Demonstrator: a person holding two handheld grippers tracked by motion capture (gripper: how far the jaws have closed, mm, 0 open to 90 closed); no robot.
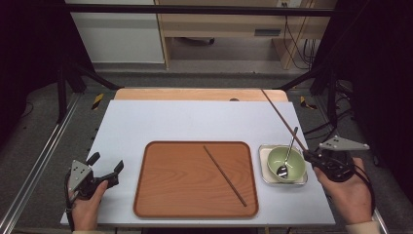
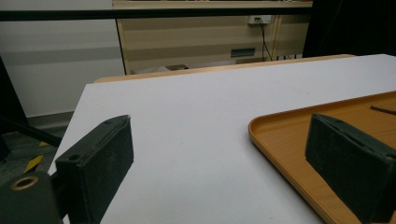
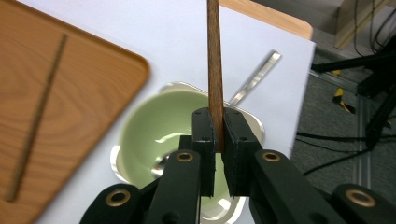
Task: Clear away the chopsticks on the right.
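An orange-brown tray (image 1: 160, 195) lies in the middle of the white table, with one brown chopstick (image 1: 225, 176) lying slantwise on it. Right of the tray a pale green bowl (image 1: 277, 157) sits on a small square metal dish (image 1: 263, 150), a metal spoon (image 1: 288, 152) leaning in it. My right gripper (image 1: 309, 155) is shut on a second chopstick (image 1: 282, 119), which sticks up and away over the table. In the right gripper view that chopstick (image 3: 214, 60) rises from between the jaws above the bowl (image 3: 149, 135). My left gripper (image 1: 106, 163) stands open left of the tray, nothing between its fingers (image 2: 100, 163).
The white board (image 1: 195, 119) lies on a wooden table whose far edge shows behind it. Metal frame rails (image 1: 44, 151) run along the left side, and cables (image 1: 321, 129) hang off the right. The tray's rim (image 2: 280, 154) lies just right of the left gripper.
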